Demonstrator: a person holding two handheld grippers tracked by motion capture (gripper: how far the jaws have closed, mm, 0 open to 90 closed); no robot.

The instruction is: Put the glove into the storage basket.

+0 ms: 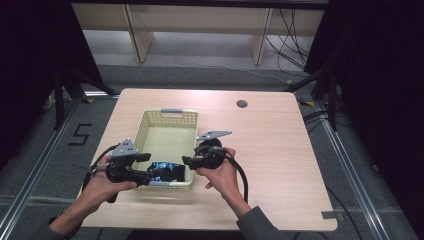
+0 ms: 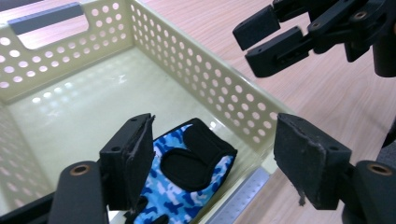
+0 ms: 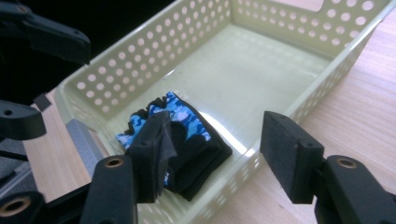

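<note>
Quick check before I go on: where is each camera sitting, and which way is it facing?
High view: above the person's side, looking forward and down on the table; both forearms, left tongs, right tongs.
Left gripper view: on the left tongs, looking into the basket; open jaws, right tongs beyond.
Right gripper view: on the right tongs, over the basket's rim; open jaws.
All share the camouflage glove in the basket.

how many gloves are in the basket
1 that I can make out: a blue camouflage glove with black padding lying on the floor of the cream basket, at the end nearest the person. It looks folded or bunched, so a second glove could be hidden beneath it.
</note>
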